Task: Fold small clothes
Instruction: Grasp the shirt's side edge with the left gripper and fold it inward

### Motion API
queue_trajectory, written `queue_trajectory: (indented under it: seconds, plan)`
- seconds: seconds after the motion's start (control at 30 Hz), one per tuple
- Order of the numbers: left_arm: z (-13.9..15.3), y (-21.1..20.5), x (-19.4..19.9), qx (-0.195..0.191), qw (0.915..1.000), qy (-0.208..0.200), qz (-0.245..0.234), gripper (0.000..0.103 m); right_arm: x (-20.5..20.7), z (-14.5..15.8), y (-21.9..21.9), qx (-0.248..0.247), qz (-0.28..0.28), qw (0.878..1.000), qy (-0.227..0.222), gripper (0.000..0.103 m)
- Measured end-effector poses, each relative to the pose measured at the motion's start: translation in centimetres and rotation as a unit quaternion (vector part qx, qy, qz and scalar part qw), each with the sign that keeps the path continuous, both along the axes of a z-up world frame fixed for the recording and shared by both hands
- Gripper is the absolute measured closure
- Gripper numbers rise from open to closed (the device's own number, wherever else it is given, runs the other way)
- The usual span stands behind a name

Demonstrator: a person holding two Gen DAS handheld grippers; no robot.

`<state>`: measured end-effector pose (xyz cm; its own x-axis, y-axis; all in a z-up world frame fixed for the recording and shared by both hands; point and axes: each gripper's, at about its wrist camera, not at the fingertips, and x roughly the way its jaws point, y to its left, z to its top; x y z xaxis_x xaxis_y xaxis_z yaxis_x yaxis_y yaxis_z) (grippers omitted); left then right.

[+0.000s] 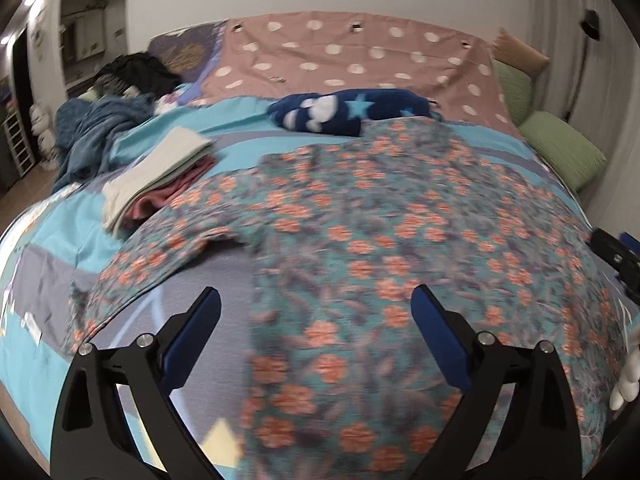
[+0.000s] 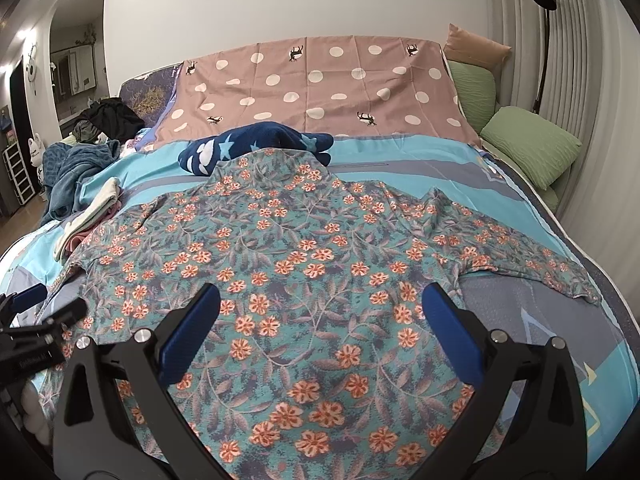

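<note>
Both grippers are hanging spread wide and gripping nothing: the left gripper (image 1: 316, 304) is hovering over the near left part of the teal cotton shirt printed with orange flowers (image 2: 304, 264), its jaws standing astride the shirt's left edge without pinching it, and the right gripper (image 2: 320, 304) is hovering over the middle of the hem, pads clear of the cloth. That shirt is lying spread flat, collar away, on the turquoise and grey patterned bedspread (image 2: 540, 320), its right sleeve (image 2: 532, 264) stretching out towards the bed's edge and its left sleeve (image 1: 168, 248) partly creased. Judging from this, a jaw closing low is likely to be catching the bedspread together with the shirt, and a one-sided lift is likely to be dragging the garment askew. The collar is lying against the navy fleece garment with pale stars (image 2: 256, 148), which a tug could be pulling along, and the folded cream and pink clothes stack (image 1: 156, 176) just beside the left sleeve could be getting toppled. No containers are showing; nothing is sitting in a bin or basket.
</note>
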<state>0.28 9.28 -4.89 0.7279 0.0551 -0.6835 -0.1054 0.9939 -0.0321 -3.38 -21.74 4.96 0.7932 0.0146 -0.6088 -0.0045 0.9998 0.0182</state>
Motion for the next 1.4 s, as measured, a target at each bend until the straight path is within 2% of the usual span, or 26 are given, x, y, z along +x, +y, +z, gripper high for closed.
queue_trajectory:
  seconds: [0.07, 0.17, 0.27, 0.37, 0.43, 0.47, 0.5, 0.57, 0.6, 0.67, 0.7, 0.73, 0.77, 0.83, 0.87, 0.93, 0.97, 1.0, 1.03, 1.07, 1.1, 1.2, 1.27, 1.33, 1.4]
  plan:
    - [-0.5, 2.4, 0.1, -0.005, 0.9993, 0.008, 0.035, 0.01, 0.1, 0.0, 0.0, -0.003, -0.002, 1.0, 0.001, 0.002]
    - [-2.0, 8.5, -0.1, -0.05, 0.9915, 0.04, 0.113, 0.017, 0.3, -0.1, 0.1, -0.006, -0.003, 1.0, 0.005, 0.002]
    - [-4.4, 15.9, -1.2, -0.131, 0.9679, 0.068, 0.203, 0.028, 0.5, -0.4, 0.5, -0.01, -0.002, 1.0, 0.012, 0.002]
    - [-7.3, 23.0, -3.2, -0.235, 0.926, 0.088, 0.282, 0.038, 0.7, -0.7, 0.9, -0.012, 0.002, 1.0, 0.018, 0.002]
    - [-9.6, 27.5, -4.7, -0.318, 0.8852, 0.096, 0.326, 0.041, 0.7, -0.7, 1.3, -0.014, 0.006, 1.0, 0.019, 0.002]
    - [-10.2, 28.5, -5.2, -0.338, 0.8742, 0.093, 0.336, 0.042, 0.6, -0.7, 1.5, -0.017, 0.008, 1.0, 0.019, 0.002]
    - [-11.0, 30.1, -5.8, -0.369, 0.8543, 0.091, 0.354, 0.041, 0.7, -0.7, 1.7, -0.019, 0.009, 1.0, 0.019, 0.002]
    - [-12.1, 31.8, -6.6, -0.402, 0.8293, 0.088, 0.378, 0.042, 0.7, -0.8, 2.0, -0.021, 0.01, 1.0, 0.021, 0.002]
    - [-12.7, 32.7, -6.9, -0.42, 0.8137, 0.086, 0.392, 0.042, 0.8, -0.8, 1.9, -0.02, 0.01, 1.0, 0.022, 0.002]
    - [-13.2, 33.6, -6.6, -0.431, 0.8039, 0.084, 0.401, 0.042, 0.7, -0.9, 2.0, -0.02, 0.009, 0.999, 0.024, 0.002]
    - [-13.5, 34.2, -6.2, -0.43, 0.8016, 0.082, 0.407, 0.042, 0.8, -0.9, 2.0, -0.02, 0.008, 0.999, 0.025, 0.002]
    - [-13.6, 34.4, -6.0, -0.428, 0.8007, 0.078, 0.412, 0.048, 0.8, -0.9, 2.0, -0.02, 0.008, 0.999, 0.025, 0.002]
    - [-13.7, 34.6, -5.8, -0.423, 0.8006, 0.075, 0.418, 0.069, 0.8, -0.9, 2.1, -0.02, 0.008, 0.999, 0.025, 0.002]
    - [-13.9, 35.2, -5.4, -0.433, 0.7983, 0.061, 0.414, 0.096, 0.8, -0.9, 2.0, -0.021, 0.007, 0.999, 0.025, 0.002]
    - [-13.6, 35.2, -5.4, -0.44, 0.797, 0.052, 0.41, 0.097, 0.8, -0.9, 2.0, -0.022, 0.005, 0.999, 0.024, 0.002]
    - [-10.8, 34.4, -4.2, -0.411, 0.8222, 0.024, 0.393, 0.097, 0.8, -0.9, 1.7, -0.023, 0.003, 0.999, 0.022, 0.002]
    - [-9.1, 33.6, -3.5, -0.389, 0.8381, 0.011, 0.383, 0.097, 0.8, -0.8, 1.6, -0.025, 0.001, 0.999, 0.021, 0.002]
    - [-6.6, 32.4, -2.3, -0.366, 0.8581, -0.008, 0.36, 0.097, 0.9, -0.9, 1.4, -0.025, -0.002, 0.999, 0.021, 0.002]
    - [-4.8, 31.4, -1.4, -0.356, 0.8706, -0.022, 0.339, 0.097, 1.0, -0.9, 1.3, -0.023, -0.003, 0.999, 0.022, 0.002]
    - [-3.0, 30.1, -0.4, -0.348, 0.883, -0.037, 0.313, 0.097, 1.1, -0.9, 1.1, -0.019, -0.005, 1.0, 0.023, 0.002]
    - [-0.1, 27.9, 1.3, -0.335, 0.901, -0.057, 0.27, 0.097, 1.2, -1.0, 0.9, -0.015, -0.006, 1.0, 0.024, 0.002]
    - [5.5, 21.6, 5.0, -0.306, 0.934, -0.089, 0.162, 0.097, 1.3, -1.1, 0.6, -0.006, -0.006, 1.0, 0.026, 0.002]
    - [8.6, 15.7, 7.6, -0.285, 0.9506, -0.099, 0.074, 0.097, 1.2, -1.1, 0.4, -0.005, -0.007, 1.0, 0.024, 0.002]
    - [9.9, 10.6, 9.1, -0.27, 0.9583, -0.092, 0.014, 0.097, 1.0, -1.0, 0.0, -0.005, -0.011, 1.0, 0.022, 0.002]
    - [9.9, 4.4, 11.1, -0.254, 0.9632, -0.068, -0.055, 0.097, 0.9, -1.0, -0.8, -0.003, -0.022, 0.999, 0.022, 0.002]
